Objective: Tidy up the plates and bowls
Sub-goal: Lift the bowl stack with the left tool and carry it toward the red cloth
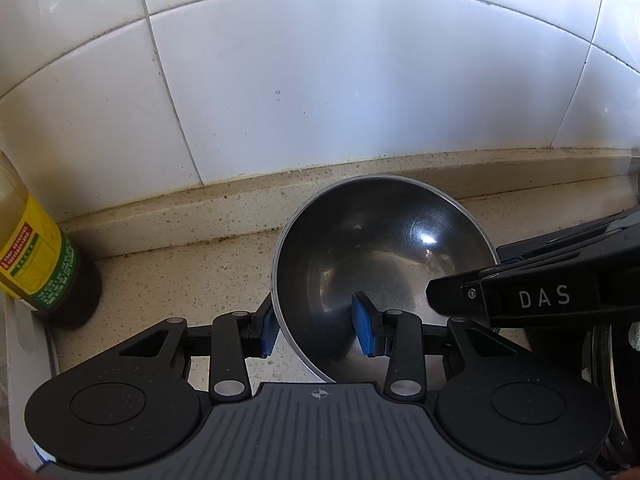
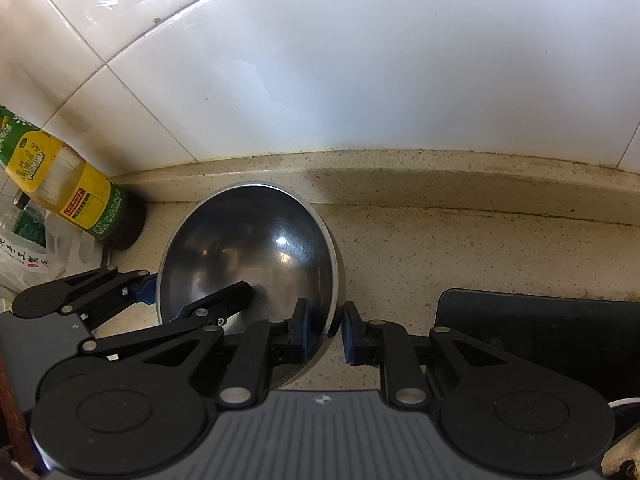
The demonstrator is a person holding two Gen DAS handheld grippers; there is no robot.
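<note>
A stainless steel bowl (image 1: 380,256) sits on the speckled beige counter (image 1: 180,276) close to the tiled wall; it also shows in the right wrist view (image 2: 248,248). My left gripper (image 1: 318,330) is open, its jaws astride the bowl's left rim, one blue pad (image 1: 269,332) outside and one inside, with gaps to the rim. My right gripper (image 2: 326,334) is open, its jaws astride the bowl's right rim, one pad (image 2: 302,332) inside and one outside. Each gripper shows in the other's view.
A yellow-labelled oil bottle (image 1: 36,256) stands at the left against the wall, also in the right wrist view (image 2: 80,196). A plastic bag (image 2: 24,256) lies beside it. A flat black object (image 2: 540,332) lies on the counter at the right.
</note>
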